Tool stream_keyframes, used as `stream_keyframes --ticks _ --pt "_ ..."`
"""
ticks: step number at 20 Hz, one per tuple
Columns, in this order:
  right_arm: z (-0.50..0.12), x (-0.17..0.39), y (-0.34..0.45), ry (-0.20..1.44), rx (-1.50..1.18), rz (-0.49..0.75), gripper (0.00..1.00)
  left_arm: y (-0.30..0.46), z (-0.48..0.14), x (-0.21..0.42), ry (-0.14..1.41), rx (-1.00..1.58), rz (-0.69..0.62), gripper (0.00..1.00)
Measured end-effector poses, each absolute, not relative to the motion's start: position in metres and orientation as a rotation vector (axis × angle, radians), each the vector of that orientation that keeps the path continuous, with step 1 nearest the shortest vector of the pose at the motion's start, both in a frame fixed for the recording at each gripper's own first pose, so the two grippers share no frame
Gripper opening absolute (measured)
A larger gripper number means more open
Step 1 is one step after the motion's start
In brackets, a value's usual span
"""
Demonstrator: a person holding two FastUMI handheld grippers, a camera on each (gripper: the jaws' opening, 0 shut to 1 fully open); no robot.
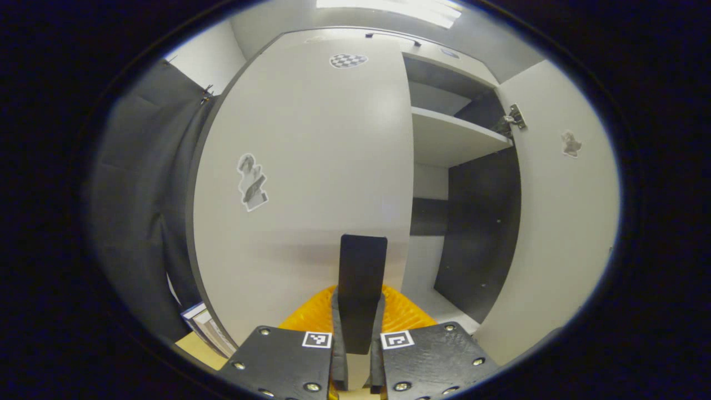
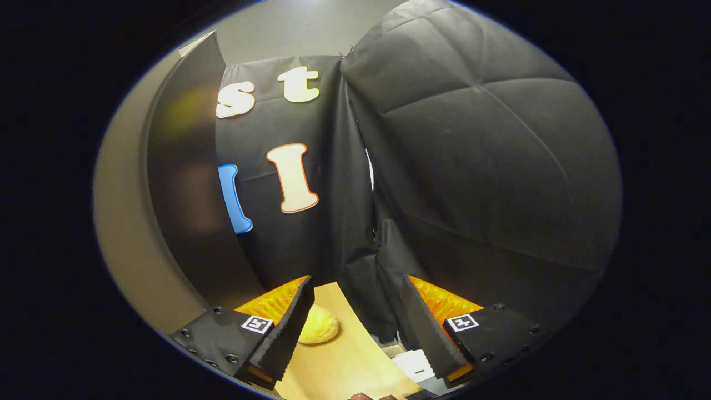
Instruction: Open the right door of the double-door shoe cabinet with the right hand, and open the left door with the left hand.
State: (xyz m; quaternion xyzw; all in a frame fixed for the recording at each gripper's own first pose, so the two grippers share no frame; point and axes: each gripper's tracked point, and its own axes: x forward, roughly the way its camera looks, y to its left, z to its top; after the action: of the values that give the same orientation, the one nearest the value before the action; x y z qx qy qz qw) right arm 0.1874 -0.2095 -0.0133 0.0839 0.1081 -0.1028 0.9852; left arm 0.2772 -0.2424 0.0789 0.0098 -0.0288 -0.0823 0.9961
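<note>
**Right door swung wide, left door shut**

Left gripper view, nearest first: left gripper (image 1: 360, 333) with fingers pressed together, clenched, nothing visibly caught between them; tips tapering into one dark blade pointing straight ahead. Directly beyond the tips, the left door (image 1: 311, 166) of the shoe cabinet (image 1: 389, 41), closed flat, pale, carrying a small sticker (image 1: 253, 182) up and left of the fingers and a checkered marker (image 1: 348, 60) near the top edge. Whether the tips touch the door: cannot tell. Ahead and right of the fingers, the dark open interior with a pale shelf (image 1: 452, 139) across it. Farther right, the right door (image 1: 561, 211) standing wide open on its hinge (image 1: 514, 118), inner face turned this way.

Right gripper view, nearest first: right gripper (image 2: 355, 328) released, fingers spread well apart, empty. Between and below them, a light wooden surface (image 2: 344, 361) with a yellowish rounded object (image 2: 319, 326) lying just beside the left finger. To the left, a dark curved panel (image 2: 183, 194) edged pale. Beyond, black cloth wall (image 2: 472, 166).
</note>
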Motion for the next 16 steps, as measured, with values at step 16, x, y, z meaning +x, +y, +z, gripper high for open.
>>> stream_keyframes --ticks 16 --pt "0.001 0.063 -0.154 0.186 0.150 -0.337 0.98 -0.222 0.077 0.246 -0.049 0.000 -0.330 0.18"
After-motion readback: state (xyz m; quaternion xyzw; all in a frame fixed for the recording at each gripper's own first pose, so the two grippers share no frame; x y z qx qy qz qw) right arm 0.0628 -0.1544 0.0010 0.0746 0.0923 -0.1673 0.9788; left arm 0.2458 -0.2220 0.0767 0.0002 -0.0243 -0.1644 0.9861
